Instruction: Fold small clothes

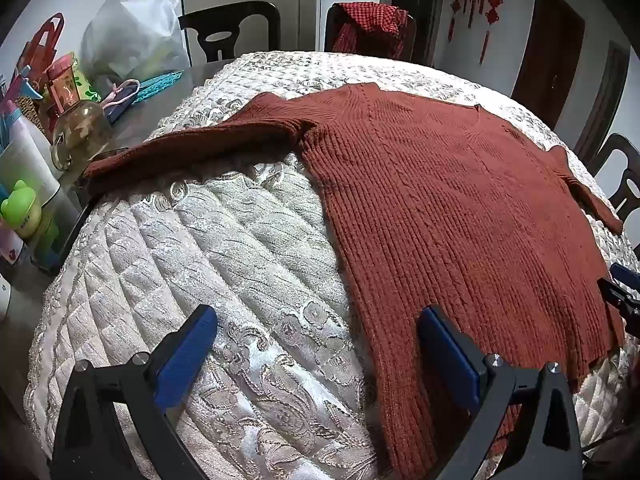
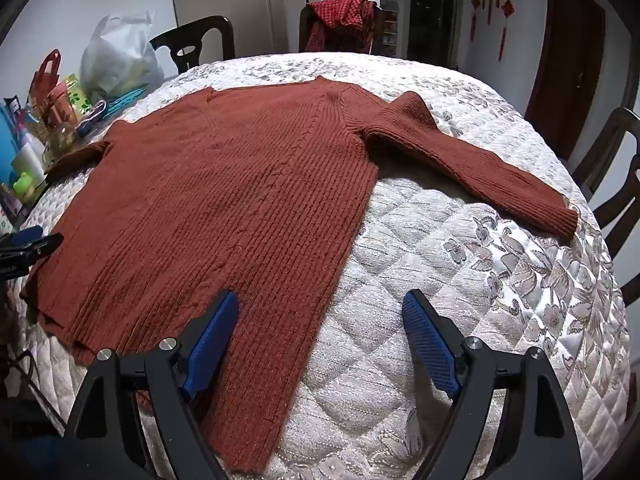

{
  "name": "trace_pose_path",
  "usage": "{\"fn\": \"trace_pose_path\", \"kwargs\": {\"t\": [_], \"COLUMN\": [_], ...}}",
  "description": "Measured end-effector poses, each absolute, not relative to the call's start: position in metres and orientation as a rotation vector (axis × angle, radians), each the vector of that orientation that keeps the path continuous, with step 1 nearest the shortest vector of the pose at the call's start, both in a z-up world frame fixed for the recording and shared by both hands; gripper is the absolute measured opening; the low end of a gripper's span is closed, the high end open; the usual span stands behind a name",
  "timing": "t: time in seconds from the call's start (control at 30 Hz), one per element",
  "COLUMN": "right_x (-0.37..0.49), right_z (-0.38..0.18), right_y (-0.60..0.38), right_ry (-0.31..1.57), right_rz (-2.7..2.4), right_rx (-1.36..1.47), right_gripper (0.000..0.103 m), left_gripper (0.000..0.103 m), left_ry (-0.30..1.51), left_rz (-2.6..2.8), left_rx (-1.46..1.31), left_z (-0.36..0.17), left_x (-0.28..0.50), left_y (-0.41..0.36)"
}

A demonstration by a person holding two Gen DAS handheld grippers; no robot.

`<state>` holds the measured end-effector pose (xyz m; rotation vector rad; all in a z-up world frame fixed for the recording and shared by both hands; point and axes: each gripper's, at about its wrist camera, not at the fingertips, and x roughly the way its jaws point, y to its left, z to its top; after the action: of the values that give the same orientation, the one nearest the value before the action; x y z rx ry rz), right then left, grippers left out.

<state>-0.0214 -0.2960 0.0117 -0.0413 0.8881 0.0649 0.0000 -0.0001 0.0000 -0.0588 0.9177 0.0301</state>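
Note:
A rust-brown ribbed knit sweater point(image 1: 432, 200) lies flat and spread out on a white quilted table cover point(image 1: 224, 264), both sleeves stretched out sideways. My left gripper point(image 1: 318, 320) is open and empty, just above the hem's left corner, straddling the sweater's left edge. My right gripper point(image 2: 320, 304) is open and empty above the hem's right corner, straddling the sweater's point(image 2: 224, 200) right edge. The right gripper also shows at the right edge of the left wrist view point(image 1: 622, 292), and the left gripper at the left edge of the right wrist view point(image 2: 28, 246).
Clutter stands at the table's left side: a glass jar point(image 1: 82, 132), bottles, a green toy point(image 1: 22, 208), a white plastic bag point(image 1: 132, 32). Dark chairs point(image 1: 232, 30) ring the table; one holds a red checked cloth point(image 1: 372, 26). The quilted cover point(image 2: 480, 280) hangs over the edges.

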Motion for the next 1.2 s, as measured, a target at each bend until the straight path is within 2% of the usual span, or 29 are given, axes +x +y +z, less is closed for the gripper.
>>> {"fn": "trace_pose_path", "kwargs": {"t": [1.2], "right_x": [-0.0223], "right_z": [0.0114], "right_y": [-0.2954], "right_ry": [0.884], "right_rz": [0.079], "right_rx": [-0.038], "right_gripper": [0.086], "left_gripper": [0.103], "left_ry": [0.915], "left_rz": [0.034], "left_rx": [-0.062], "left_z": [0.0000], "left_x": [-0.0014], "left_y": [0.0019]}}
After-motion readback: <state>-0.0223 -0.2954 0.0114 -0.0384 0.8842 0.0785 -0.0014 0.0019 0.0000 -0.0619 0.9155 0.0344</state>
